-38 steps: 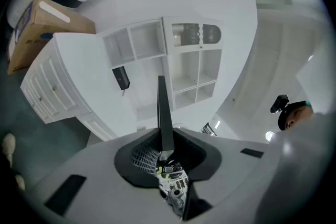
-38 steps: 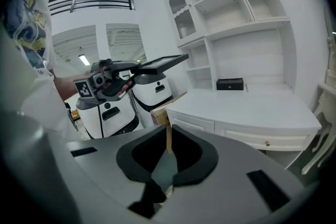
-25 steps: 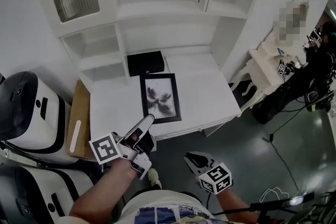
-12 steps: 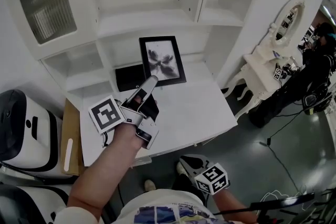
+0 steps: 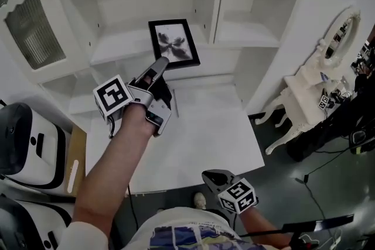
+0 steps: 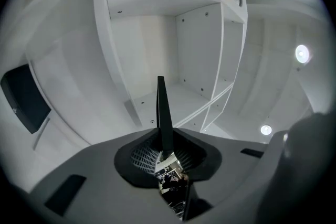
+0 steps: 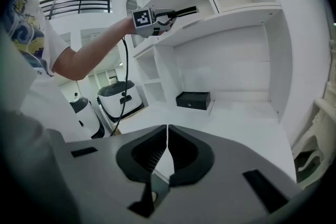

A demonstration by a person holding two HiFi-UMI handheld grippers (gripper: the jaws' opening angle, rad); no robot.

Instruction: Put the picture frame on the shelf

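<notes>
The black picture frame [image 5: 173,43] with a dark flower print hangs tilted in front of the white cabinet's middle shelf [image 5: 117,51]. My left gripper [image 5: 160,62] is shut on its lower left edge, arm stretched up over the desk. In the left gripper view the frame [image 6: 163,113] shows edge-on as a thin dark blade between the pads, pointing into the shelf bay [image 6: 173,97]. In the right gripper view the frame [image 7: 185,10] reaches over the shelf's front edge. My right gripper [image 5: 211,175] hangs low in front of the desk, shut and empty [image 7: 167,136].
A black box [image 7: 193,99] lies at the back of the desk top [image 5: 199,137], seen also in the left gripper view [image 6: 23,97]. A glass cabinet door [image 5: 29,29] is at upper left. White rounded machines [image 5: 23,137] stand left, a white vanity table [image 5: 304,99] right.
The left gripper took the frame off the desk top and lifted it up and forward to the middle shelf. The right gripper stayed low.
</notes>
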